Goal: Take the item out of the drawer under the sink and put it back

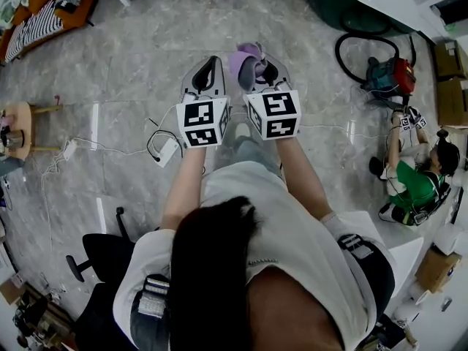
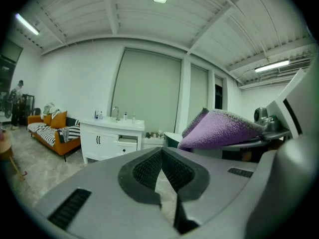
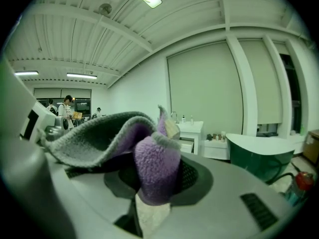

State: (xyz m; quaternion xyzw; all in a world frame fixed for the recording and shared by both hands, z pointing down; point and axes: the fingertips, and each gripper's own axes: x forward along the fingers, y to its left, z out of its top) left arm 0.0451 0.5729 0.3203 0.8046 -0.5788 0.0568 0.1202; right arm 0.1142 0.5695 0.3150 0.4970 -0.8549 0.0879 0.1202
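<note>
Right claw (image 1: 257, 66) is closed on a purple cloth (image 3: 152, 168). One fold is pinched between the pads; the rest flops loose over the top of the claw, toward the left of the right gripper view. Left claw (image 2: 162, 152) is closed at the tips, with nothing in it. Both claws sit side by side at the centre of the head view, over the floor (image 1: 131, 72). The vanity (image 2: 112, 136) with the sink stands well apart, left of centre in the left gripper view. One drawer (image 2: 127, 142) looks pulled out. The cloth is out of the drawer, in the air, not yet returned.

Risks, as judged:
- The grip takes only a bunched fold. Soft pile can creep out of the pads, and the cloth then drops short of the vanity.
- The loose flap hangs wide. It may catch the drawer front or drape over its edge, so the drawer jams on closing.
- The flap covers part of the right gripper view, which makes aiming into the drawer harder.
- A cable (image 1: 157, 141) lies on the floor just below the left claw in the head view: trip hazard.
</note>
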